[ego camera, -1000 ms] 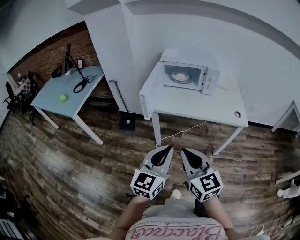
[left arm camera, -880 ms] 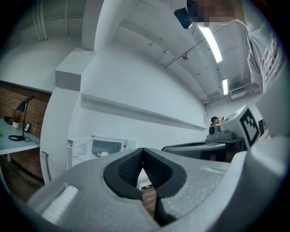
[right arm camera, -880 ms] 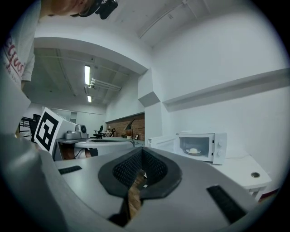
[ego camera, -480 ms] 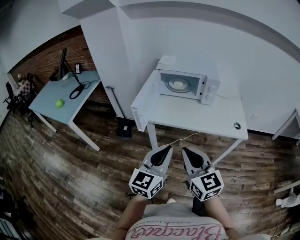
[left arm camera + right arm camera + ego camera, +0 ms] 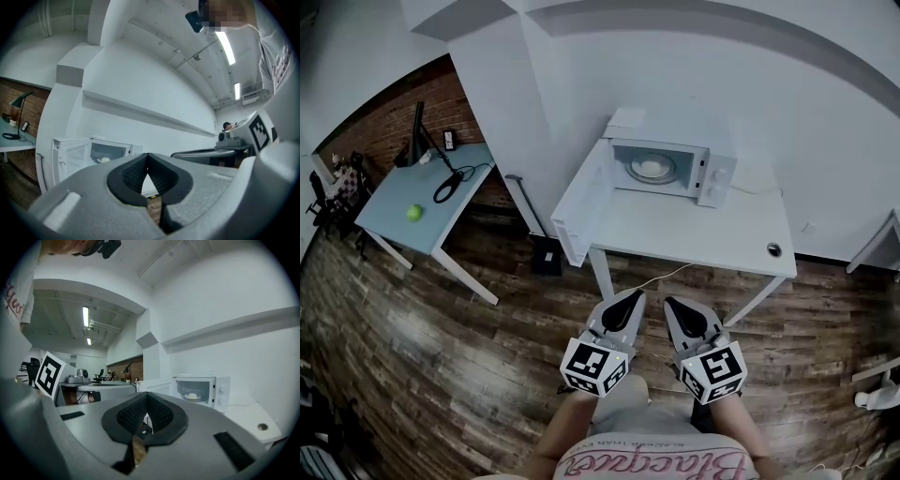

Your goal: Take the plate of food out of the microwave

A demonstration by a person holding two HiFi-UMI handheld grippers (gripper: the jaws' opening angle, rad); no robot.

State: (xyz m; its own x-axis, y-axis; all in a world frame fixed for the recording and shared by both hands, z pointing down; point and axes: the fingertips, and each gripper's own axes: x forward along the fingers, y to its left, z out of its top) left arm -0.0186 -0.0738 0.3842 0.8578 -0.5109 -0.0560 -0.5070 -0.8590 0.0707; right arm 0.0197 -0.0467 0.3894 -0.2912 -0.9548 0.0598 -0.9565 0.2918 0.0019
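A white microwave stands at the back of a white table, its door swung wide open to the left. Inside sits the plate of food, also visible in the left gripper view and the right gripper view. My left gripper and right gripper are held side by side over the wooden floor, well short of the table's front edge. Both point level toward the microwave. Both are shut with nothing in them, pads meeting at the tips.
A light blue desk with a green ball, a lamp and cables stands at the left by a brick wall. A black box lies on the floor by the white table's left leg. A round hole marks the table's right front.
The person has stepped toward the white table, so the microwave and table sit nearer and lower-left in the head view. Both grippers stay shut, side by side.
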